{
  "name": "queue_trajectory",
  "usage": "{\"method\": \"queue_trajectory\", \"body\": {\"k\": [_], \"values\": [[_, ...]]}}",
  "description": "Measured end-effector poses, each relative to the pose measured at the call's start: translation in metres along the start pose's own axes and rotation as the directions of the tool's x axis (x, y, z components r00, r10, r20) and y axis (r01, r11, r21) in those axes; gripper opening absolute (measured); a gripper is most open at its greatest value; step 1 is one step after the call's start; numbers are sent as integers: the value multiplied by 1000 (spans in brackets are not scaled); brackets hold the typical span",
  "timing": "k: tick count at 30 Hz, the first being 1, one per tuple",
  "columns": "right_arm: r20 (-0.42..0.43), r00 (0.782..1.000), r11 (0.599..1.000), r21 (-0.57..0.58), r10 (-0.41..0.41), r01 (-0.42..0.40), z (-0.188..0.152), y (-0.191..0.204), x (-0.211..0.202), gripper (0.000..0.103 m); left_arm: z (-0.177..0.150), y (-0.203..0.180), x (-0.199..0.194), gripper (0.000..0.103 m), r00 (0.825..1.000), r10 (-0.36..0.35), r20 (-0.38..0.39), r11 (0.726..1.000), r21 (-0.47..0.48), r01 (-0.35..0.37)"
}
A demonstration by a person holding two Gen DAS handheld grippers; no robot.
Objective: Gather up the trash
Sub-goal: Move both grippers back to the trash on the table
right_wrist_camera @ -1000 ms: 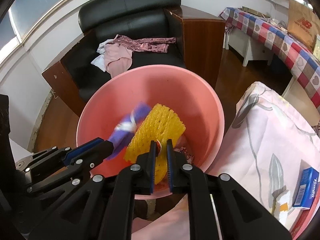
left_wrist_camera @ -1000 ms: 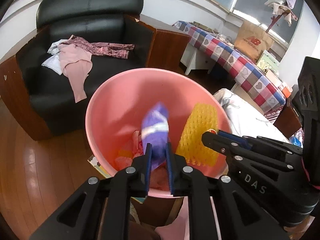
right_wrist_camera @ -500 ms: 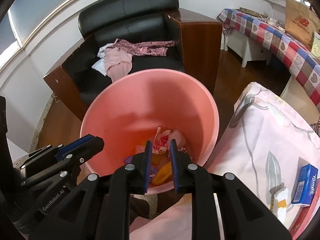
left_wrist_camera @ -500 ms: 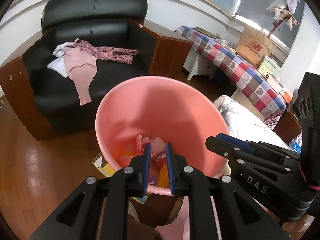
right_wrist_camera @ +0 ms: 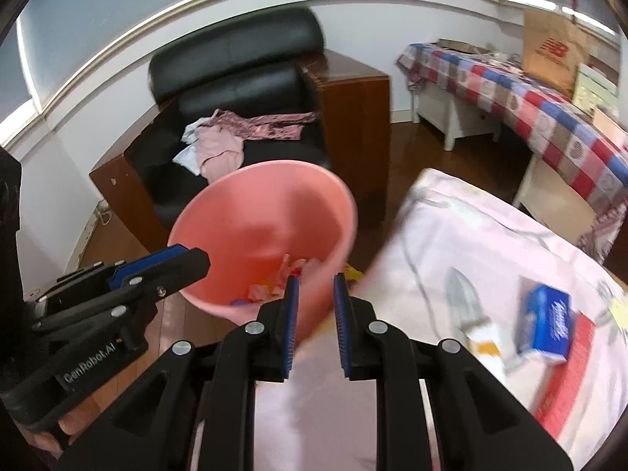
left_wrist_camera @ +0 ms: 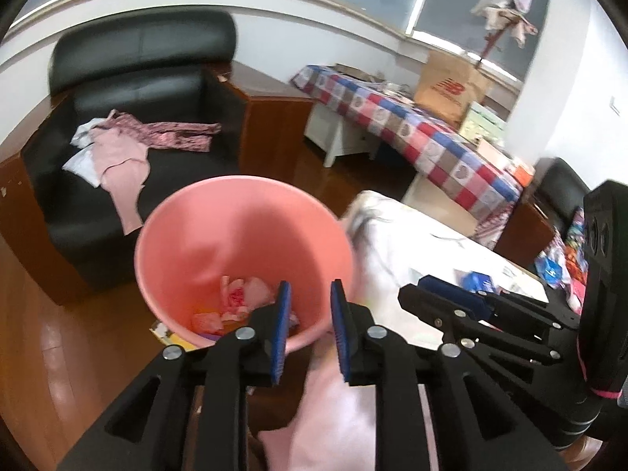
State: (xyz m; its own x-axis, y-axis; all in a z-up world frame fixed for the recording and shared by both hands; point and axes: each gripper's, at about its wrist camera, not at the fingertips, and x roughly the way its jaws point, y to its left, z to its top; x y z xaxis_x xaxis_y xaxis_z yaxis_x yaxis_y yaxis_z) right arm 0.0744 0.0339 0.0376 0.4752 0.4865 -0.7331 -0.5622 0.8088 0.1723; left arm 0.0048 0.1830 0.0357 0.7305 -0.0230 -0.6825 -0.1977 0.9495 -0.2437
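Left hand-held gripper [left_wrist_camera: 310, 331] empty, jaws opening, poised over the near rim of the pink trash bucket [left_wrist_camera: 188, 235]. Right hand-held gripper [right_wrist_camera: 316, 325] parted with nothing between its blue pads, above the bucket's edge. Crumpled wrappers [left_wrist_camera: 235, 300] at the bucket's bottom. Blue box [right_wrist_camera: 543, 324] on the floral sheet [right_wrist_camera: 463, 235] beside.

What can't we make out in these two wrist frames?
- Pink bin contents: left wrist view, the gripper fingers and near rim cover part of the pile; the rest is blurred.
- Blue box label: right wrist view, motion blur.
- Bin base and the floor under it: both views, hidden by the bin itself.
- Paper bag: right wrist view, cut off near the frame edge.
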Motion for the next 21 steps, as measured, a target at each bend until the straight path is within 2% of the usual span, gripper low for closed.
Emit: {"method": "queue_trajectory", "body": {"k": [8, 13, 18, 21], "values": [[18, 996, 992, 91, -92, 90, -40, -56, -47, 18, -12, -58, 2, 28, 995, -95, -37, 992, 80, 98], [25, 986, 974, 161, -167, 161, -63, -94, -74, 18, -29, -97, 10, 28, 982, -163, -97, 978, 115, 173], [2, 969, 942, 234, -247, 239, -91, -135, -90, 18, -46, -131, 26, 29, 971, -181, -158, 965, 163, 206], [-17, 964, 925, 278, -265, 259, -106, -153, -91, 18, -55, -149, 35, 29, 964, -183, -192, 956, 192, 219]]}}
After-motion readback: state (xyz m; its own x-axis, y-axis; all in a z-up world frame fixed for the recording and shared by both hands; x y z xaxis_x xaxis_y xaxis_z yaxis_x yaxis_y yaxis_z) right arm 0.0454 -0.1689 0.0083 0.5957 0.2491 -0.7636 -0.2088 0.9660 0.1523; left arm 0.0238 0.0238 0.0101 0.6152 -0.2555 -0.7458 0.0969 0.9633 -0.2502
